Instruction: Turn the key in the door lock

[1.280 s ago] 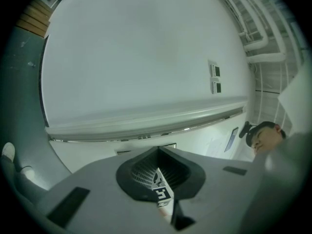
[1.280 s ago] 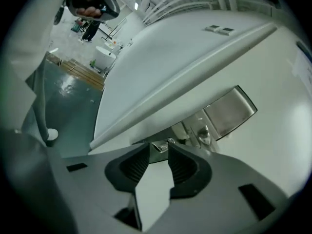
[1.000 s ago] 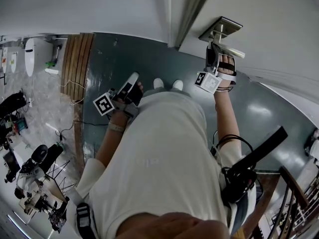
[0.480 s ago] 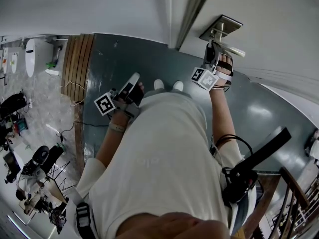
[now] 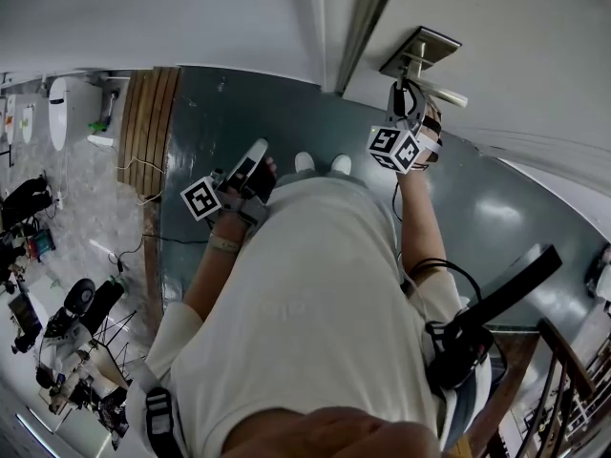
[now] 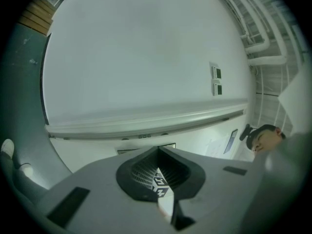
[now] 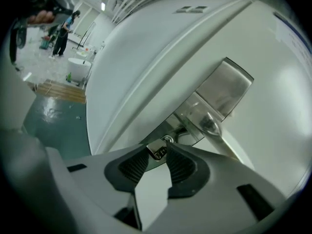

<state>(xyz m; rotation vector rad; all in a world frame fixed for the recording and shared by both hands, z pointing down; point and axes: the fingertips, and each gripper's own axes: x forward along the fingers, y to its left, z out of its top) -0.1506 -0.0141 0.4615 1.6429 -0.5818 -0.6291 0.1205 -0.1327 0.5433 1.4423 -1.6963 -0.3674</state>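
**Key Pinched in the Door Lock**

The right gripper (image 7: 159,146) is squeezed onto the small silver metal key (image 7: 156,150). Its two dark ribbed pads (image 7: 181,165) press on the key from both sides. The key sticks out of the lock in the shiny silver metal plate (image 7: 225,87) on the big white door (image 7: 146,48). It sits just beside the foot of the silver lever handle (image 7: 210,125).

The left gripper (image 6: 158,149) holds nothing. Its jaws are pressed together at the tips, and it points at a plain white wall (image 6: 136,57). In the head view it hangs close to the person's white shirt (image 5: 305,322), well apart from the door and above the grey-green floor (image 5: 286,113).
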